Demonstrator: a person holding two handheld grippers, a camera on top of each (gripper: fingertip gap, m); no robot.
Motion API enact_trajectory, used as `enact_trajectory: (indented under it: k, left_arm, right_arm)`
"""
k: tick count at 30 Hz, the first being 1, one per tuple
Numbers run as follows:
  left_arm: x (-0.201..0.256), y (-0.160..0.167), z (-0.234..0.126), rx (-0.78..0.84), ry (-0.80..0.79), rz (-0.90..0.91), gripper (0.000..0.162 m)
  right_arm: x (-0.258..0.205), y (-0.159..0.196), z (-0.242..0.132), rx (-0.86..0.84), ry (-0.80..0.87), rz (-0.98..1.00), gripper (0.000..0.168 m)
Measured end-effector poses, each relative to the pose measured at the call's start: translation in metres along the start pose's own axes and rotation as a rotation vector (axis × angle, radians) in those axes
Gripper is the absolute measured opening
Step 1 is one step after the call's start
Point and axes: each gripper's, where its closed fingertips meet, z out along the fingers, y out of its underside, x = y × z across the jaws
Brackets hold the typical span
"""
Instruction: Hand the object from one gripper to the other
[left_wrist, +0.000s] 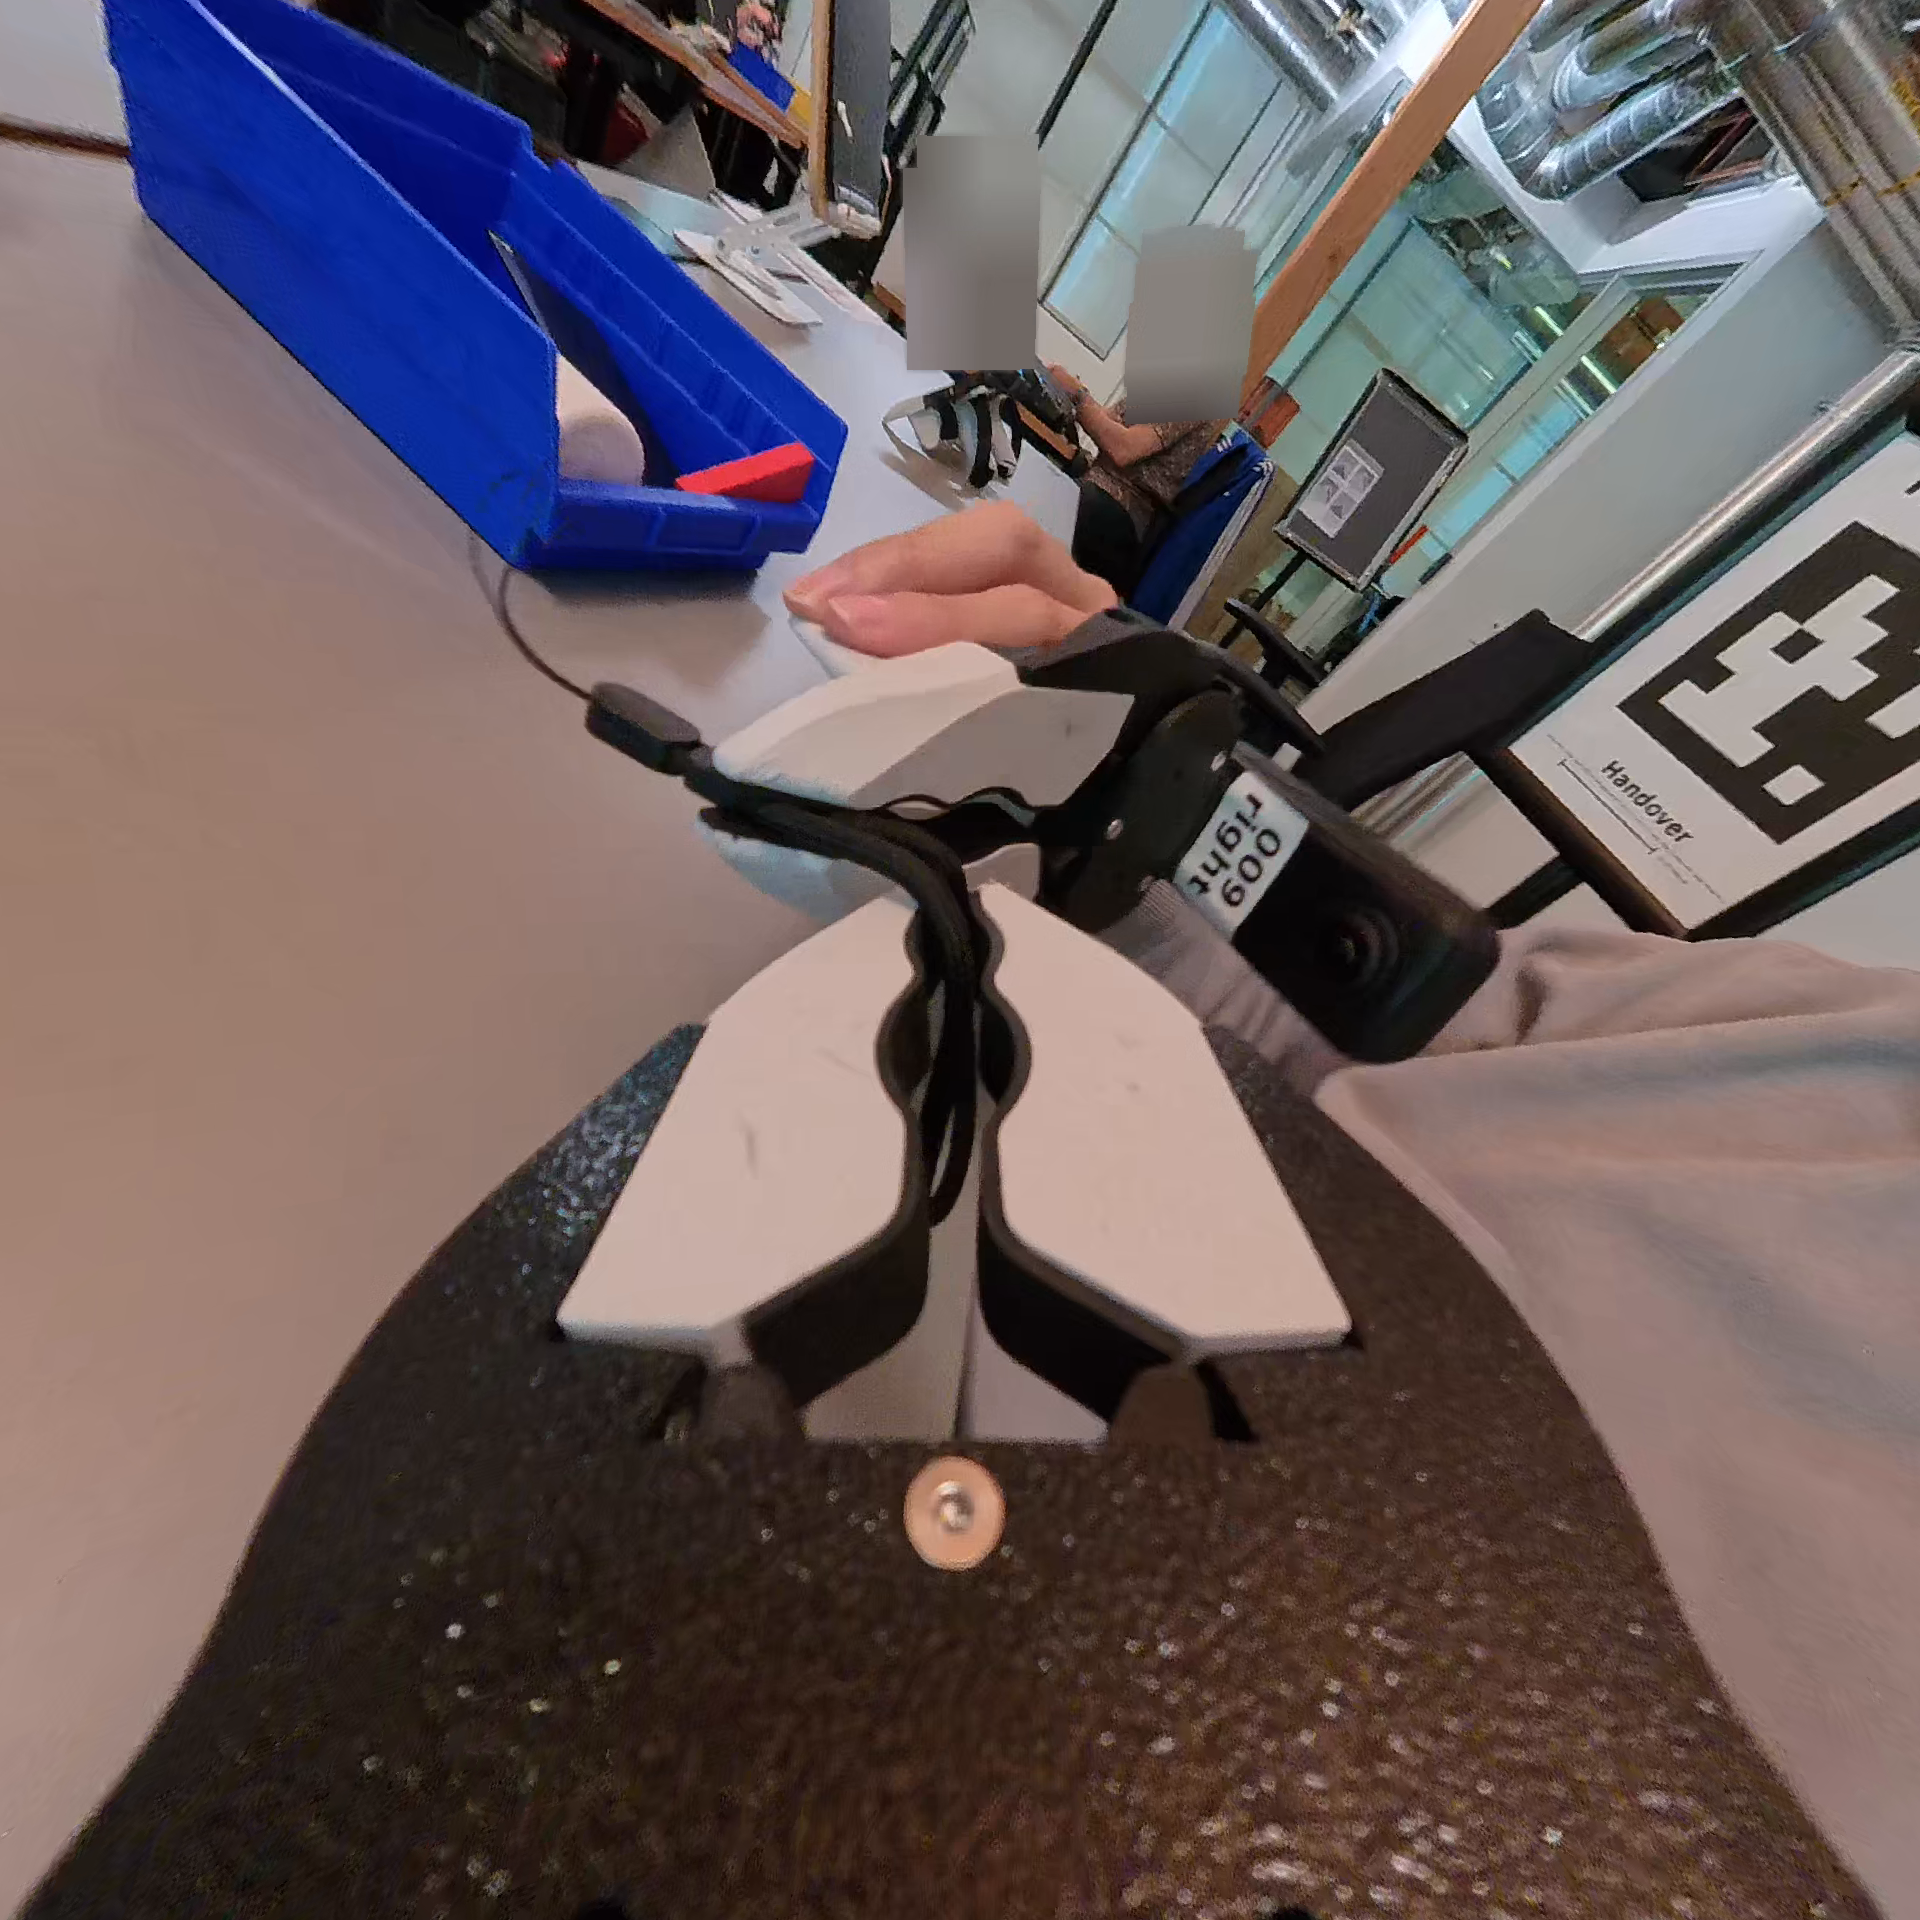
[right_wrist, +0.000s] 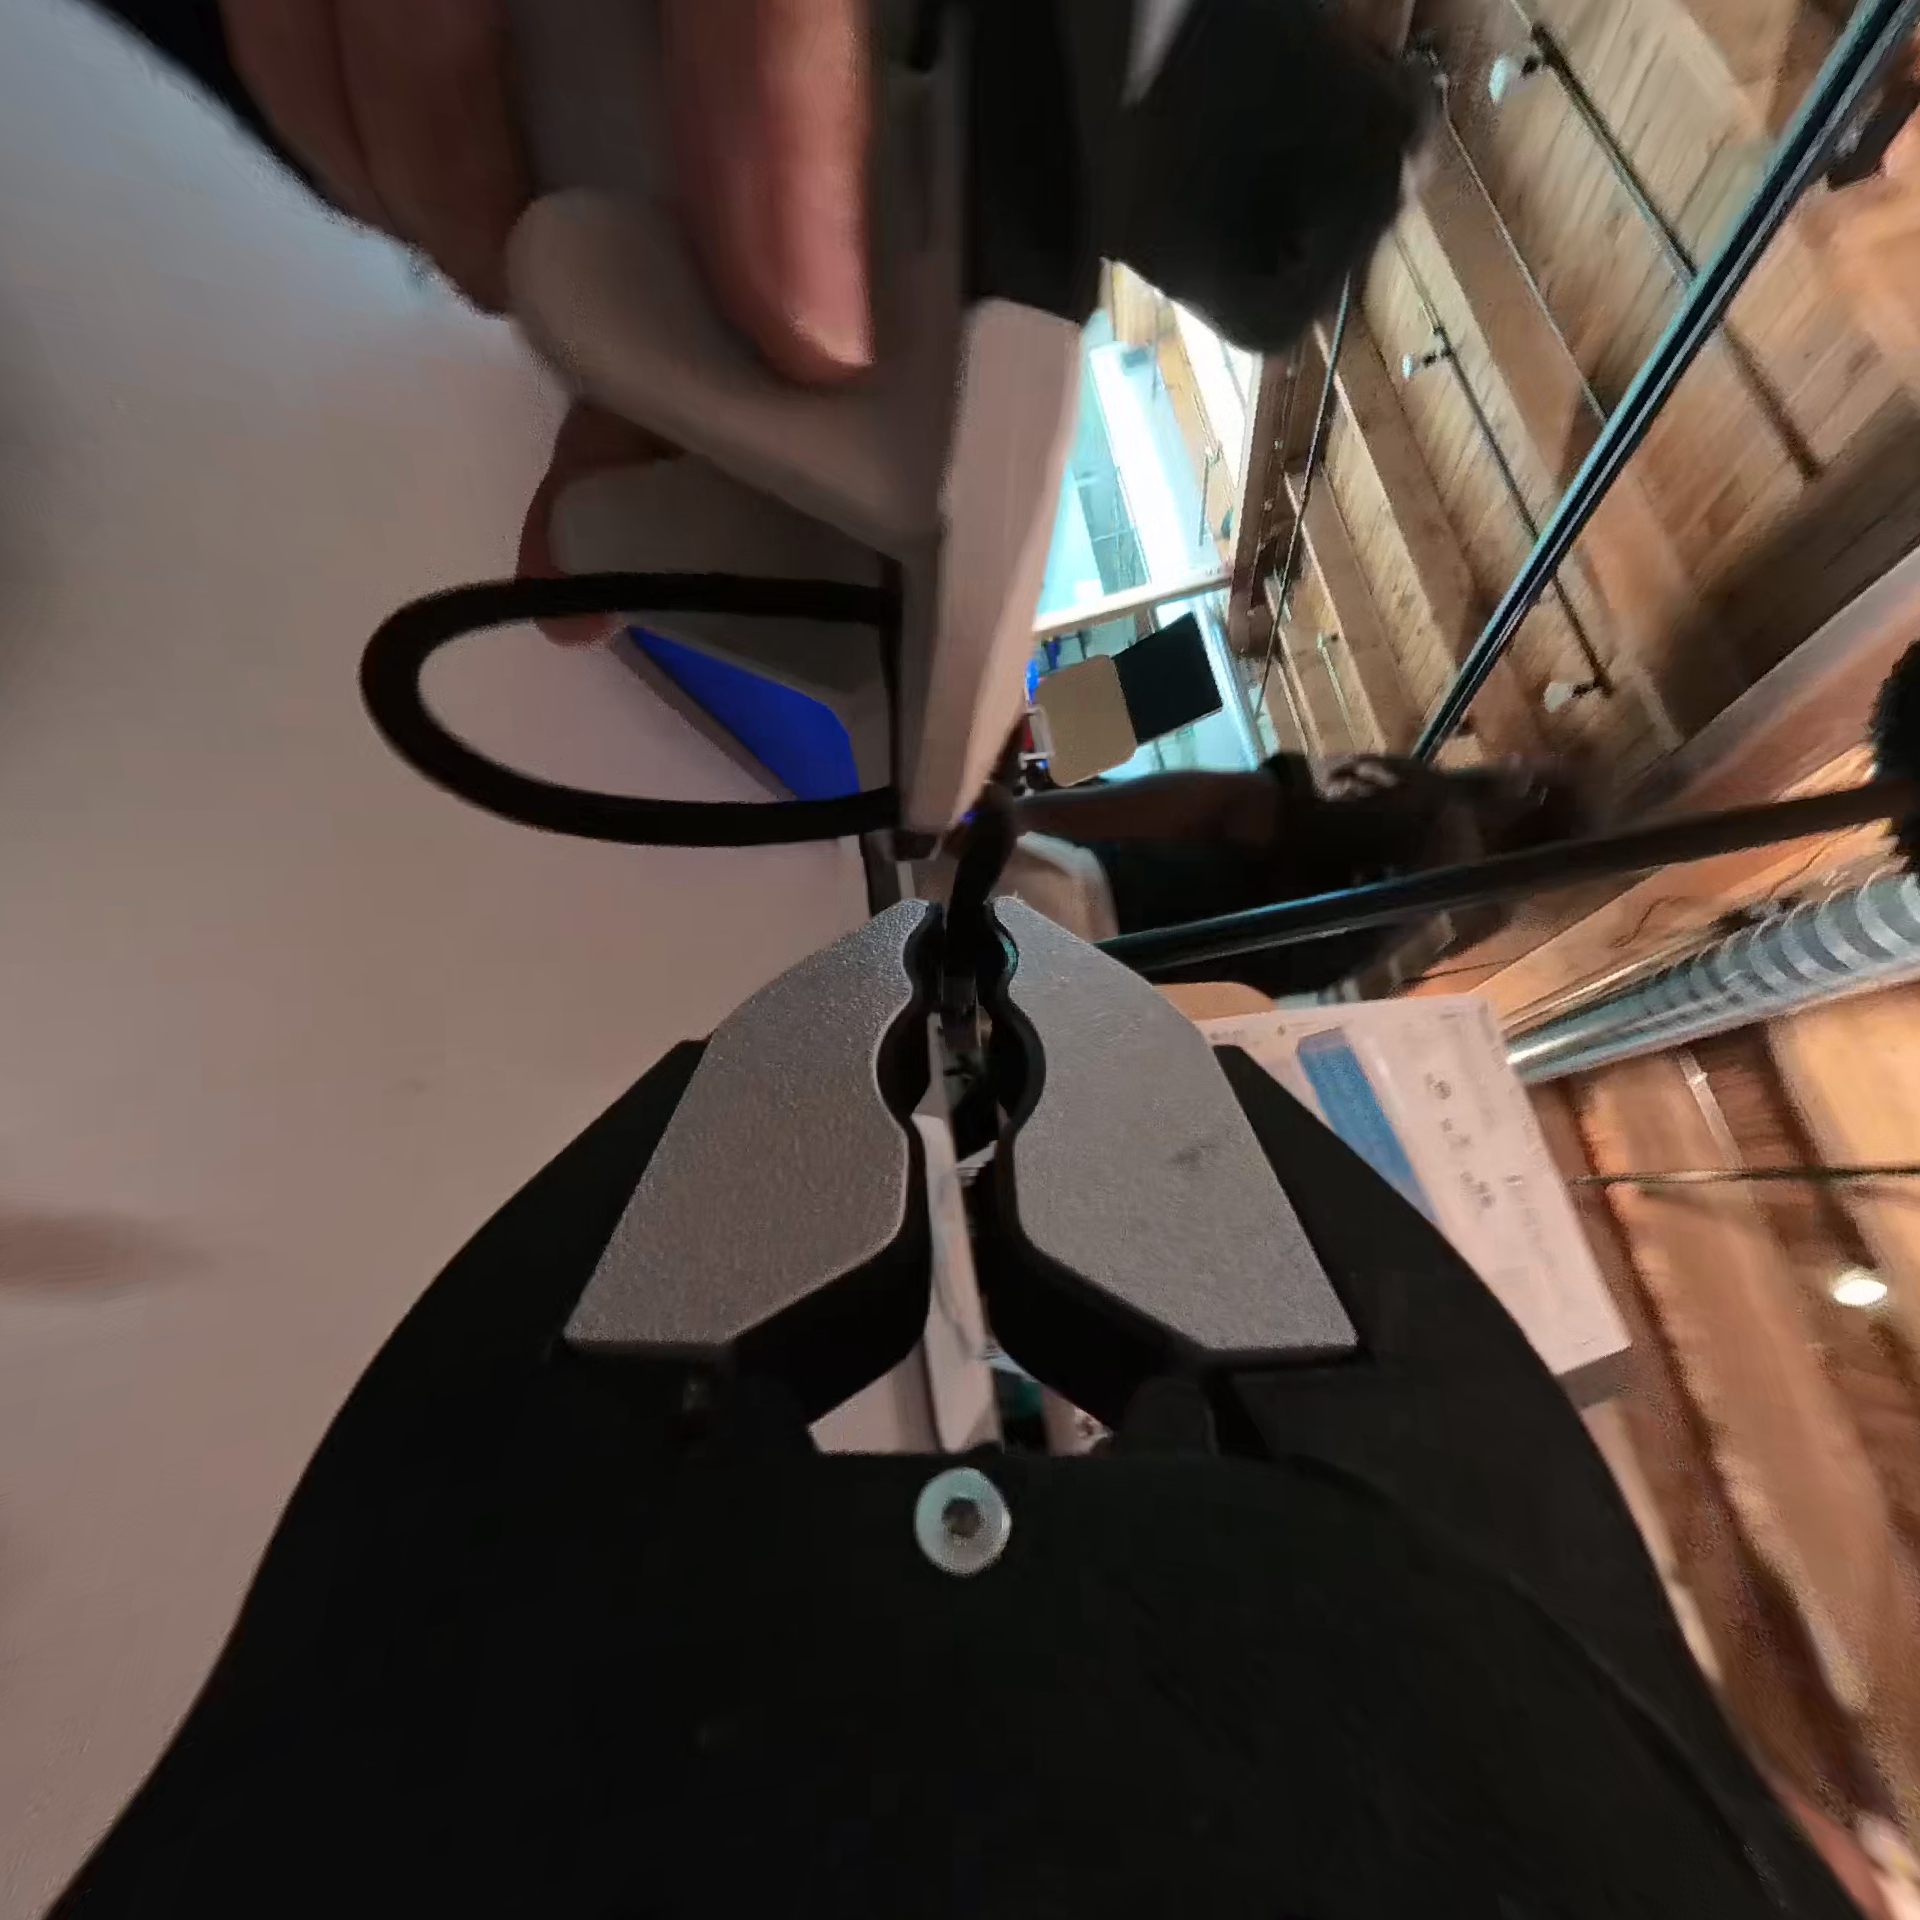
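A black cable, folded into a bundle, is gripped by both grippers at once above the grey table. My left gripper is shut on the bundle, strands running down between its fingers. My right gripper comes in from the right, shut on the same cable, and the black plug end sticks out past its tips. In the right wrist view, my right gripper is shut on the cable. A loop hangs left, and the left gripper clamps it just beyond.
A blue bin stands at the back left of the table, holding a white roll and a red block. A hand holds the right gripper. A black-and-white marker board stands at the right. People sit at a far desk.
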Motion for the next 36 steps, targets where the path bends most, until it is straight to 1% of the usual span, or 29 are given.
enact_trajectory:
  k: [1,2,3,4,6,7,9,10,12,14,17,20,22,24,25,26,28,29,30,31,32,34,35,36]
  left_arm:
    - [-0.002,-0.003,0.000,0.020,-0.017,0.029,0.004]
    - [-0.004,-0.007,-0.001,0.045,-0.049,0.057,0.013]
    - [-0.007,-0.011,-0.002,0.068,-0.088,0.085,0.030]
    - [-0.009,-0.015,-0.004,0.082,-0.126,0.120,0.044]
    - [-0.012,-0.020,-0.007,0.093,-0.204,0.214,0.062]
    - [-0.013,-0.022,-0.009,0.095,-0.243,0.266,0.066]
    - [-0.012,-0.026,-0.012,0.103,-0.299,0.360,0.068]
    - [-0.010,-0.027,-0.013,0.105,-0.309,0.396,0.068]
    - [-0.008,-0.026,-0.012,0.102,-0.315,0.439,0.067]
    - [-0.011,-0.025,-0.011,0.089,-0.331,0.440,0.067]
    - [-0.020,-0.020,-0.009,0.066,-0.346,0.391,0.066]
    - [-0.026,-0.017,-0.008,0.059,-0.346,0.353,0.064]
    - [-0.029,-0.017,-0.008,0.065,-0.344,0.329,0.062]
    - [-0.030,-0.017,-0.007,0.071,-0.332,0.314,0.061]
    - [-0.031,-0.016,-0.007,0.072,-0.330,0.309,0.061]
    - [-0.033,-0.015,-0.008,0.070,-0.335,0.301,0.060]
    - [-0.038,-0.015,-0.010,0.064,-0.349,0.289,0.060]
    - [-0.039,-0.015,-0.012,0.066,-0.356,0.289,0.060]
    - [-0.040,-0.018,-0.016,0.073,-0.368,0.293,0.060]
    - [-0.041,-0.022,-0.022,0.088,-0.389,0.304,0.060]
    - [-0.043,-0.028,-0.031,0.111,-0.423,0.318,0.059]
    - [-0.049,-0.046,-0.060,0.183,-0.535,0.345,0.059]
    - [-0.054,-0.055,-0.081,0.226,-0.624,0.353,0.059]
    - [-0.062,-0.064,-0.108,0.270,-0.737,0.356,0.059]
  right_arm:
    - [0.004,0.002,-0.001,0.000,0.008,0.055,0.005]
    - [0.009,0.006,-0.001,-0.013,0.015,0.107,0.005]
    - [0.017,0.014,-0.003,-0.046,0.037,0.156,0.005]
    - [0.028,0.024,-0.005,-0.086,0.072,0.207,0.005]
    - [0.052,0.055,-0.015,-0.208,0.143,0.351,0.005]
    - [0.066,0.075,-0.025,-0.276,0.188,0.440,0.006]
    - [0.088,0.122,-0.052,-0.403,0.279,0.661,0.006]
    - [0.097,0.144,-0.067,-0.438,0.319,0.779,0.006]
    - [0.108,0.190,-0.101,-0.472,0.411,1.025,0.006]
    - [0.104,0.234,-0.130,-0.501,0.447,1.232,0.006]
    - [0.084,0.299,-0.173,-0.623,0.551,1.389,0.006]
    - [0.060,0.337,-0.193,-0.703,0.587,1.488,0.006]
    - [0.049,0.348,-0.196,-0.756,0.593,1.483,0.006]
    - [0.043,0.352,-0.190,-0.760,0.593,1.476,0.007]
    - [0.041,0.352,-0.186,-0.752,0.587,1.486,0.013]
    - [0.038,0.351,-0.181,-0.754,0.573,1.488,0.025]
    - [0.036,0.348,-0.174,-0.762,0.541,1.471,0.060]
    - [0.037,0.346,-0.173,-0.774,0.536,1.436,0.070]
    - [0.042,0.345,-0.175,-0.791,0.546,1.387,0.076]
    - [0.051,0.342,-0.176,-0.789,0.571,1.338,0.088]
    - [0.061,0.337,-0.177,-0.763,0.599,1.297,0.096]
    - [0.084,0.321,-0.175,-0.665,0.645,1.252,0.105]
    - [0.095,0.311,-0.173,-0.599,0.664,1.243,0.109]
    - [0.106,0.301,-0.171,-0.530,0.677,1.244,0.109]
